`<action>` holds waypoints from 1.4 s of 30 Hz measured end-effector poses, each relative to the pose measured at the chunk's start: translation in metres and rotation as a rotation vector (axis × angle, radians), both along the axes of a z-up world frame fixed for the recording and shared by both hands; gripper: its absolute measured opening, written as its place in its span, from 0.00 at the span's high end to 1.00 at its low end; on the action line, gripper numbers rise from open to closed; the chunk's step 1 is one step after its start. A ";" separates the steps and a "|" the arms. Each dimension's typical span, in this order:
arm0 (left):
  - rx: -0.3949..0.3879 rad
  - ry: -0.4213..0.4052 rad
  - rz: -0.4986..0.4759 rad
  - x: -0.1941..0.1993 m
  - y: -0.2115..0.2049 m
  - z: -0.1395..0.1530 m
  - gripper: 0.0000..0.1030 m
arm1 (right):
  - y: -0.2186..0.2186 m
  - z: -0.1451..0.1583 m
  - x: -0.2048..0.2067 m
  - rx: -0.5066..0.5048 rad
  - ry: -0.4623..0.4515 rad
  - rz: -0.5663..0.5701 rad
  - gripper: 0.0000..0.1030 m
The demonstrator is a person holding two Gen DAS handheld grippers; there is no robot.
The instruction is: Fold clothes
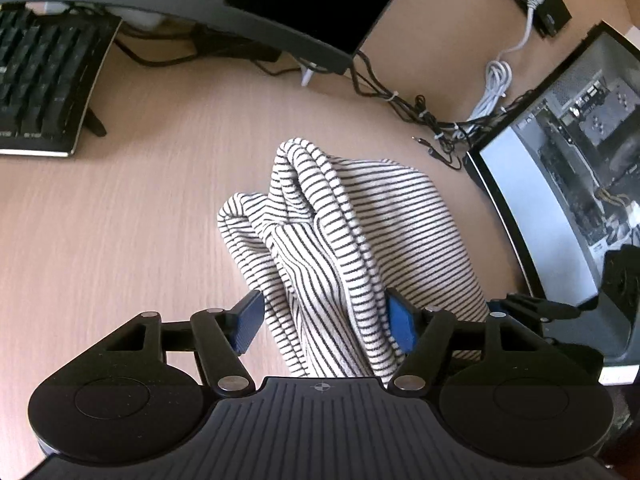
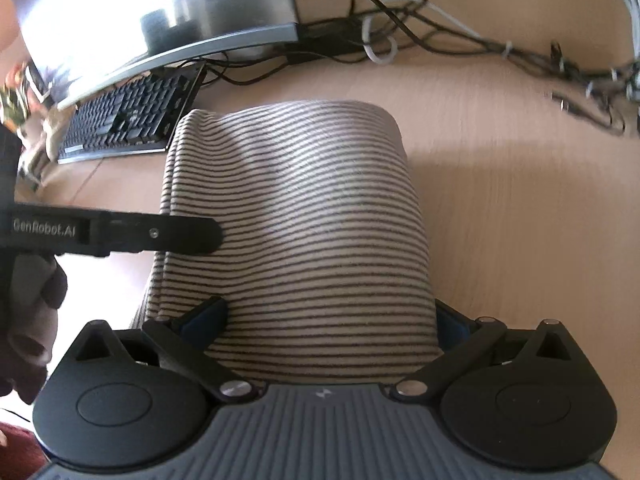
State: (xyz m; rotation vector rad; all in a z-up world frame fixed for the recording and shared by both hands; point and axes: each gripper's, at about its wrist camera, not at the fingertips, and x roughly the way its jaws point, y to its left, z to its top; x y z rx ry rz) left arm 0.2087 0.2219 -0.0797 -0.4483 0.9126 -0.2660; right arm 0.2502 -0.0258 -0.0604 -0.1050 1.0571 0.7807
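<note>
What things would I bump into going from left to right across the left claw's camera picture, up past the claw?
Black keyboard → striped cloth in the middle of the wooden desk → tangle of cables → glass-sided computer case at the right edge.

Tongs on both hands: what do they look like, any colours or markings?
Both tongs, left and right, share one build: black linkage arms with silver pivot pins, blue finger pads, round black discs either side, and a ribbed grey body. Seen from the right wrist, the left one's side reads "GenRobot.AI".
</note>
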 end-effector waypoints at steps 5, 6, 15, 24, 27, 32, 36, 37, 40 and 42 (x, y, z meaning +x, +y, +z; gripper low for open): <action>0.006 0.005 0.001 0.000 -0.001 -0.002 0.24 | -0.006 -0.006 0.005 0.057 0.037 -0.017 0.00; 0.005 0.007 0.003 0.000 -0.001 -0.002 0.24 | -0.008 -0.006 0.005 0.069 0.035 -0.016 0.00; 0.000 0.016 0.005 0.003 0.001 -0.004 0.19 | -0.061 0.031 0.036 0.280 -0.135 -0.320 0.00; 0.029 0.027 -0.023 0.009 -0.001 -0.004 0.15 | -0.017 0.007 0.095 0.263 0.079 -0.082 0.14; 0.038 0.030 -0.032 0.010 -0.003 -0.003 0.16 | -0.008 -0.004 0.100 0.258 0.117 -0.026 0.09; 0.019 0.022 -0.060 0.013 -0.005 -0.001 0.32 | 0.000 -0.016 0.100 0.317 0.191 0.048 0.08; -0.006 0.011 -0.061 0.016 -0.006 -0.001 0.39 | 0.015 -0.002 0.093 0.315 0.106 0.108 0.30; -0.013 0.011 -0.057 0.017 -0.005 -0.002 0.39 | 0.017 0.006 0.087 0.313 0.069 0.123 0.33; -0.060 -0.005 -0.046 0.021 -0.003 -0.003 0.38 | 0.012 0.035 0.074 0.385 0.004 0.158 0.39; -0.066 -0.023 -0.053 0.026 -0.005 -0.004 0.38 | 0.011 0.045 0.069 0.350 -0.058 0.157 0.39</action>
